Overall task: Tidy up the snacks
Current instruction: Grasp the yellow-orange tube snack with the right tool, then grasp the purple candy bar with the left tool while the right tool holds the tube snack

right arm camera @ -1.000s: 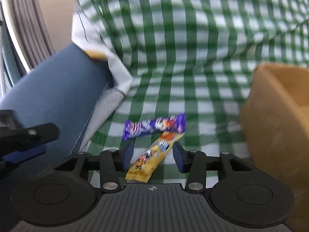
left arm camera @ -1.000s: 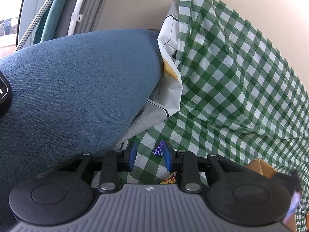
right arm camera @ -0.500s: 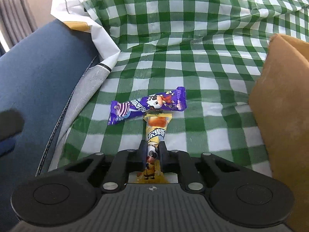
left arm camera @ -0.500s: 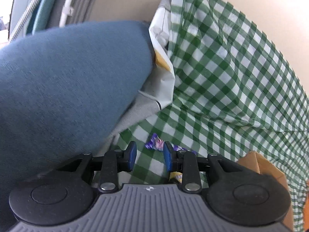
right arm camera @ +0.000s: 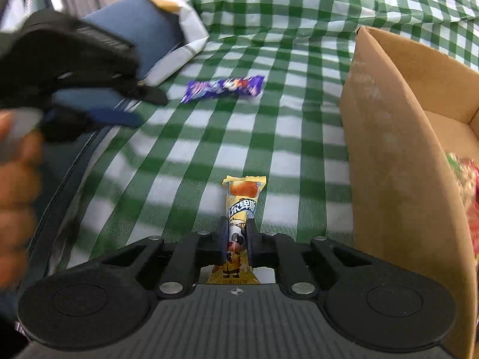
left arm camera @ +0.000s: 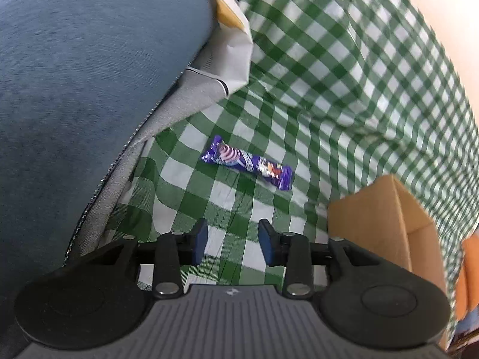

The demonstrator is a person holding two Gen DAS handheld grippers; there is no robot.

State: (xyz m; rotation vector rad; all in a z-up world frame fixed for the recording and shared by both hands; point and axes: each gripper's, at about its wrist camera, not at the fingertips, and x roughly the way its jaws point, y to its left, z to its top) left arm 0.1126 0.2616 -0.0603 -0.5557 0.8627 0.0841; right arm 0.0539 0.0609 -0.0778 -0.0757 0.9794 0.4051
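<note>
The right gripper [right arm camera: 237, 240] clenches a yellow bar [right arm camera: 239, 218] printed with a cartoon cow and Chinese characters, beside the box [right arm camera: 395, 161]. The left gripper [left arm camera: 233, 240], jaws opening and empty, hovers near the purple bar [left arm camera: 247, 163] on the checked cloth [left arm camera: 344, 68].

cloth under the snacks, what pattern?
Green-and-white check. The cloth shows best in the right wrist view.

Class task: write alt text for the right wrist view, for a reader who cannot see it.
The right gripper is shut on a yellow snack packet above a green checked cloth. A purple snack packet lies further back on the cloth, an open cardboard box stands at right, and the blurred left gripper reaches in from the left.
</note>
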